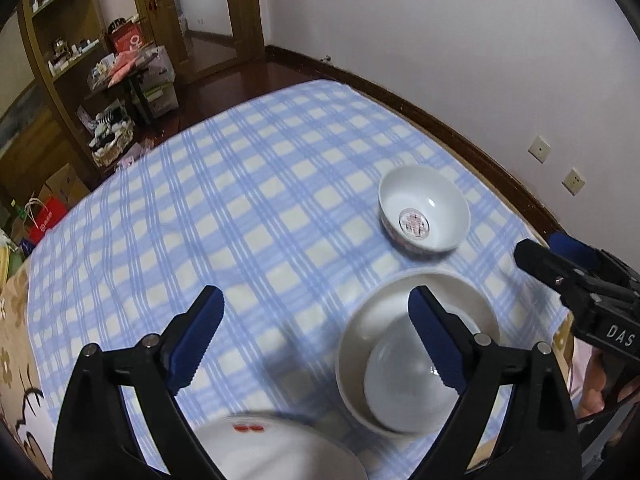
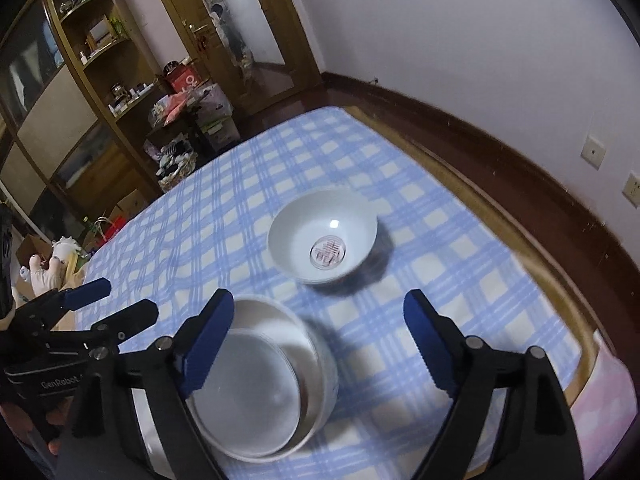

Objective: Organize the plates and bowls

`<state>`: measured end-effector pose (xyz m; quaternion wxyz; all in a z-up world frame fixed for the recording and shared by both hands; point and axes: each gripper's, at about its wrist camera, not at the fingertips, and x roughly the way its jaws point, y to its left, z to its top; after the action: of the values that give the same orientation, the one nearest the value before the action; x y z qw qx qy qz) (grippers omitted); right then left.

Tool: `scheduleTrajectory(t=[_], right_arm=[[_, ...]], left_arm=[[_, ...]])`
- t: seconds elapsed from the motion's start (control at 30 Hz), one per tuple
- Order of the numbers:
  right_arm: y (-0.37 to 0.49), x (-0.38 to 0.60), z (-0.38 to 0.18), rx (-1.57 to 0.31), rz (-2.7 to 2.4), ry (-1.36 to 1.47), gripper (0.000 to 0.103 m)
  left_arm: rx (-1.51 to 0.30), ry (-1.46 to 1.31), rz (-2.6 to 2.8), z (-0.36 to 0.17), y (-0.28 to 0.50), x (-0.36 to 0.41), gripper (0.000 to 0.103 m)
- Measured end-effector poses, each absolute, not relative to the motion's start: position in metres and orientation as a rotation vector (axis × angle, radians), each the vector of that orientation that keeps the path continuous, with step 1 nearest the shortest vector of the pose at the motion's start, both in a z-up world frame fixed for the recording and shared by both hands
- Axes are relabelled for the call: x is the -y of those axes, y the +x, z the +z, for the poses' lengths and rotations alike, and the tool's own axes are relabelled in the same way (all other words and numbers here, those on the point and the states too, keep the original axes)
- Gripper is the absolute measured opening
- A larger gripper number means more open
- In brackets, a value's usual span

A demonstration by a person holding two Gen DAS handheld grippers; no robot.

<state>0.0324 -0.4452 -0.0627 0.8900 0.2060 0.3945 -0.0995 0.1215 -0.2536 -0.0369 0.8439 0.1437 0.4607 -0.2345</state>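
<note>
A small white bowl with a red emblem inside (image 1: 424,214) (image 2: 323,244) stands alone on the blue checked tablecloth (image 1: 248,208) (image 2: 420,280). Nearer me, a white bowl (image 1: 408,388) (image 2: 248,392) sits tilted inside a larger cream bowl (image 1: 448,292) (image 2: 316,356). A white plate with a red mark (image 1: 276,448) lies at the near edge under my left gripper. My left gripper (image 1: 316,340) (image 2: 120,300) is open and empty, above the table left of the nested bowls. My right gripper (image 2: 320,344) (image 1: 536,252) is open and empty, hovering above the nested bowls.
The table's right edge runs close to a white wall with a dark skirting board (image 2: 500,152). Wooden shelves (image 2: 80,80), boxes and bags stand on the floor beyond the far left of the table. A beige patterned cloth (image 1: 16,340) lies at the table's left edge.
</note>
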Motion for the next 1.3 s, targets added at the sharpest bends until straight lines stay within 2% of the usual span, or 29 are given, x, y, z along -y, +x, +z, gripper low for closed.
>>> scheduleTrajectory(t=[0.1, 0.23, 0.47, 0.7, 1.3], right_arm=[[0.041, 0.458, -0.056, -0.799, -0.226, 0.436, 0.099], [0.054, 0.476, -0.049, -0.774, -0.264, 0.442, 0.103], [0.080, 0.498, -0.047, -0.764, -0.302, 0.437, 0.103], [0.098, 0.510, -0.067, -0.804, -0.315, 0.473, 0.103], [0.110, 0.516, -0.106, -0.849, -0.326, 0.489, 0.103]], left_arm=[[-0.967, 0.308, -0.490, -0.035, 0.135, 0.262, 0.093], [-0.950, 0.339, -0.503, -0.035, 0.151, 0.277, 0.093], [-0.957, 0.322, -0.531, -0.043, 0.182, 0.301, 0.093], [-0.973, 0.341, -0.558, -0.062, 0.203, 0.324, 0.093], [-1.022, 0.319, -0.595, -0.107, 0.220, 0.346, 0.093]])
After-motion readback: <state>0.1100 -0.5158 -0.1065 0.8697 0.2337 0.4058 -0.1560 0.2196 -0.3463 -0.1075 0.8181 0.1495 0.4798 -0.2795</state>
